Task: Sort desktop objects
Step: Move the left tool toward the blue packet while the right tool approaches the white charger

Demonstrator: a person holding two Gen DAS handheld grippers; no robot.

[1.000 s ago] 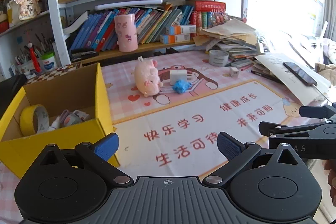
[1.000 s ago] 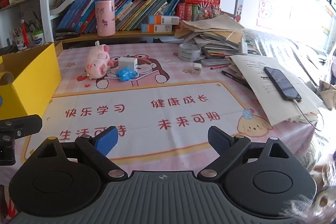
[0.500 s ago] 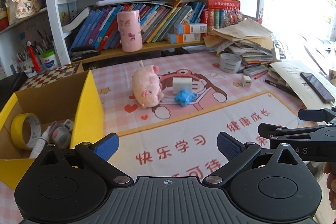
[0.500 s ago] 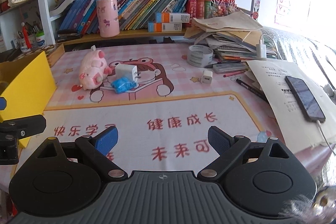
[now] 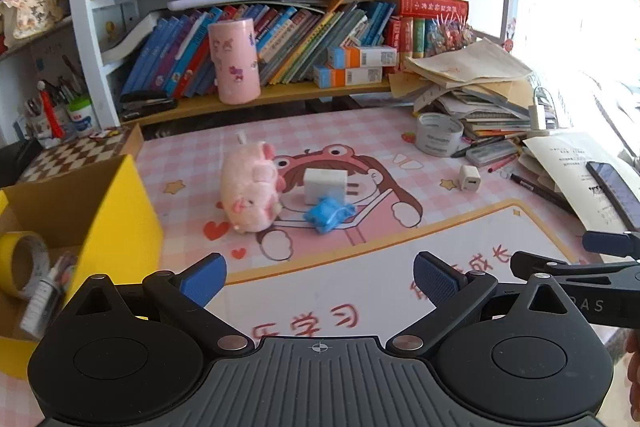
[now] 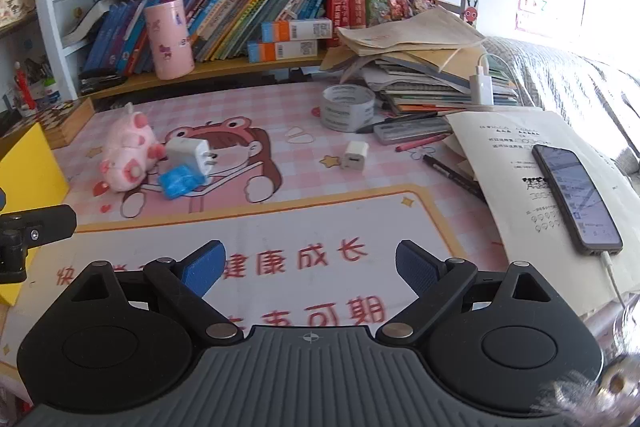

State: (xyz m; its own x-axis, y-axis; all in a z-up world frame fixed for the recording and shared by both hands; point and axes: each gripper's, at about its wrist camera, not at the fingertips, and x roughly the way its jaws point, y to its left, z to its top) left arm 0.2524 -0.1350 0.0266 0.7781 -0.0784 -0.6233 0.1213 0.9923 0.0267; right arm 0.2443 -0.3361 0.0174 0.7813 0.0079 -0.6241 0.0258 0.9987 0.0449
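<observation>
- The pink plush pig [image 5: 251, 195] lies on its side on the pink desk mat [image 5: 360, 291], ahead of both grippers and a little left of centre; a white charger block [image 5: 325, 185] sits just beside it and a blue crumpled thing [image 5: 329, 214] lies against the charger's near edge.
- The pig's long axis runs roughly away from the cameras, tilted slightly, so fingers coming in from the near side would straddle its narrow width.
- The yellow box [image 5: 120, 211], already holding a yellow tape roll [image 5: 22, 263], stands to the left of the pig, close to the left gripper [image 5: 320, 277].
- By my reading the left hand is the nearer one to the pig and the box; the right gripper [image 6: 310, 267] sits closer to the small white plug [image 6: 355, 155] and the grey tape roll [image 6: 347, 107].
- Left gripper: jaws spread wide, nothing between the pads, touching nothing.
- Right gripper: likewise wide apart and empty, hovering over the mat's printed characters.
</observation>
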